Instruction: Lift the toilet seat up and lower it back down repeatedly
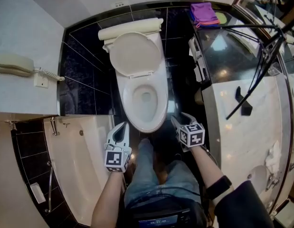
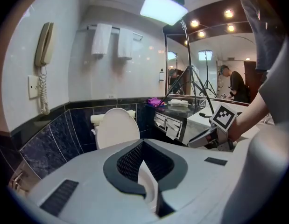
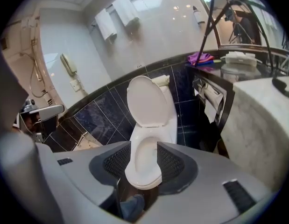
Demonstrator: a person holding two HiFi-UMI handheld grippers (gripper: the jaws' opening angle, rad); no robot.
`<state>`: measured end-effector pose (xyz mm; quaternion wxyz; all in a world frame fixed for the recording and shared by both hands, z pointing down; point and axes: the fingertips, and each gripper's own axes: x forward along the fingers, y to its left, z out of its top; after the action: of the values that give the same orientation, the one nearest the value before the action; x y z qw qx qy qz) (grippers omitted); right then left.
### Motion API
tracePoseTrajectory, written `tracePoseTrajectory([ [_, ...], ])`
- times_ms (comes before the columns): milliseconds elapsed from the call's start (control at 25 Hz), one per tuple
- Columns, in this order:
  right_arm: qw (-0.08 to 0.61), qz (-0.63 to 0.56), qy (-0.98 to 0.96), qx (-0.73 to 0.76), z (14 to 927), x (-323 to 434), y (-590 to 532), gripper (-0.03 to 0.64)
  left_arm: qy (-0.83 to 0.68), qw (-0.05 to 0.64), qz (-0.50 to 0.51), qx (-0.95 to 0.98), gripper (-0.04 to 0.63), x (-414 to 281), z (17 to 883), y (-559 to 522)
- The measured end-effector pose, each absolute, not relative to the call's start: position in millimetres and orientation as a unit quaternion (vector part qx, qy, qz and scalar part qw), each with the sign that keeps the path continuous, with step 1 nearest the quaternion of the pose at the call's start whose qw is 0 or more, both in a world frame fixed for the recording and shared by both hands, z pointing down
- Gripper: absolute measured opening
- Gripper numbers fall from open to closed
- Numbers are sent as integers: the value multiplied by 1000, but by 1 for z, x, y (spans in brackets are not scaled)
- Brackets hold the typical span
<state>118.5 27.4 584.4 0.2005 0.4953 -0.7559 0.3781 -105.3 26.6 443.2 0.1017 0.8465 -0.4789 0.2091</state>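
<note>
Left tool [image 1: 124, 126] hangs just left of the person's knee [image 1: 146, 148], jaws together, gripping nothing; right tool [image 1: 179, 116] sits just right of the toilet bowl [image 1: 161, 110], jaws apart and empty, with the bowl's near rim showing between them but not touched; farther back, the toilet seat [image 1: 135, 54] stands raised, leaning on the tank [image 1: 130, 30]; a bathtub [image 1: 85, 156] lies to the left; a marble bench [image 1: 253, 122] runs along the right, with a purple cloth [image 1: 203, 13] at its far end.
</note>
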Motion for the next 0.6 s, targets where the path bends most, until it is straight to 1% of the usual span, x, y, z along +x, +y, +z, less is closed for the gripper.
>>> tracePoseTrajectory([
  [120, 201, 414, -742, 488, 646, 113, 29, 195, -467, 96, 218, 852, -9, -102, 489, 23],
  [320, 198, 468, -720, 473, 752, 99, 36, 193, -492, 111, 218, 835, -9, -113, 567, 19],
  [600, 122, 571, -662, 469, 862, 95, 42, 192, -495, 103, 209, 837, -9, -113, 632, 13],
])
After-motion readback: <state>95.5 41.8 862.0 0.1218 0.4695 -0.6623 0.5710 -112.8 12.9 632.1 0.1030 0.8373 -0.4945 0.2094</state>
